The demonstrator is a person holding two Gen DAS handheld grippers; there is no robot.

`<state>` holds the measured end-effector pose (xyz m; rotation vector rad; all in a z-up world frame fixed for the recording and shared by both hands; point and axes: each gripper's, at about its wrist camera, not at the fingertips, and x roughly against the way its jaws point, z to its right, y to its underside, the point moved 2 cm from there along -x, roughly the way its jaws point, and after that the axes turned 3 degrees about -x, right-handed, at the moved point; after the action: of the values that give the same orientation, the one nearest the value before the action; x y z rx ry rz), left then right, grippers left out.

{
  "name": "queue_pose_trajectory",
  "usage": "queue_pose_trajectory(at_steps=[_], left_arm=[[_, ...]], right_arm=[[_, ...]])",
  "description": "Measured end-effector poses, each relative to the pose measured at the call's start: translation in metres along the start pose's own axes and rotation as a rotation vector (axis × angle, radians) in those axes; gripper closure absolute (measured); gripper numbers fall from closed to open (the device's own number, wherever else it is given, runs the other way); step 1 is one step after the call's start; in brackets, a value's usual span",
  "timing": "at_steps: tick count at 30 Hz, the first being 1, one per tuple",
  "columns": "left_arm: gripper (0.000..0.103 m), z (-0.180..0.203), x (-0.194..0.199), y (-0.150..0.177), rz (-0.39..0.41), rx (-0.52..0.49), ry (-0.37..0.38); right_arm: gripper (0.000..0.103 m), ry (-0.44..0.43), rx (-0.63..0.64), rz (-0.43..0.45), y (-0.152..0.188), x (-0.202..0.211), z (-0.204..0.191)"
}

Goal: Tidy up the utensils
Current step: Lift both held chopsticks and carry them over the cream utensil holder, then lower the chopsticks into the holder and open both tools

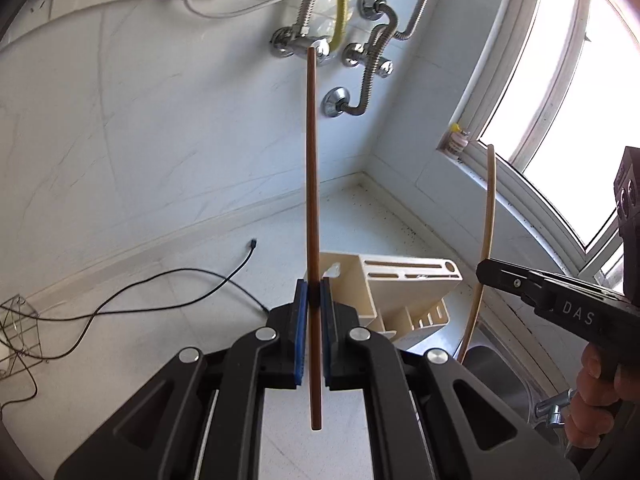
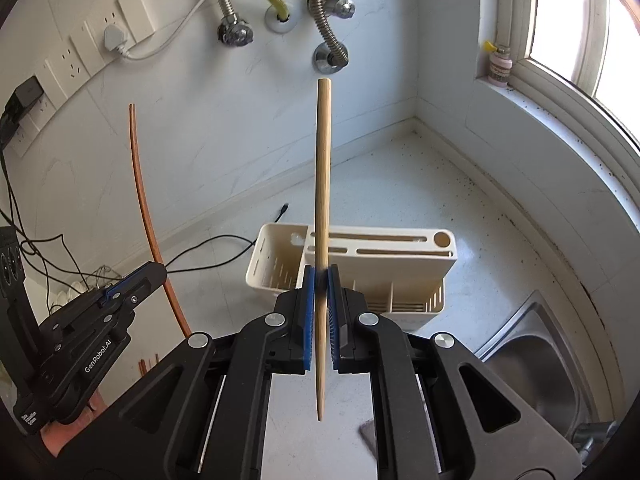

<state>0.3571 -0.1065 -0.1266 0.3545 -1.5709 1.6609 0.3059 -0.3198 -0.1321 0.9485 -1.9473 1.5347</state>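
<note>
The left tongs (image 1: 315,300) are squeezing tight on a dark brown chopstick (image 1: 312,200), which is standing up in the middle of the left picture. The right tongs (image 2: 322,280) are squeezing tight on a light tan chopstick (image 2: 322,220), which is standing up in the middle of the right picture. Both sticks are hanging in the air over the white bench (image 2: 400,184). A cream holder box (image 2: 400,256) is sitting on the bench, just behind the tongs. A metal sink (image 2: 532,360) is showing at the lower right.
</note>
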Motion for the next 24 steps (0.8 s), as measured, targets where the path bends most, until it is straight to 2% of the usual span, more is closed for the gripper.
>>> queue_pose_trajectory(at_steps=[8,15,24], left_arm=[[0.097,0.028,-0.020,-0.035,0.076,-0.007,0.029],[0.097,0.039,-0.043,-0.056,0.130,-0.055,0.013],[0.097,0.038,-0.076,-0.055,0.115,-0.068,0.008]], right_arm=[[0.097,0.029,-0.028,0.076,-0.022,0.000,0.025],[0.097,0.086,-0.014,0.188,-0.039,-0.002,0.047],[0.097,0.079,-0.051,0.208,-0.042,-0.033,0.075]])
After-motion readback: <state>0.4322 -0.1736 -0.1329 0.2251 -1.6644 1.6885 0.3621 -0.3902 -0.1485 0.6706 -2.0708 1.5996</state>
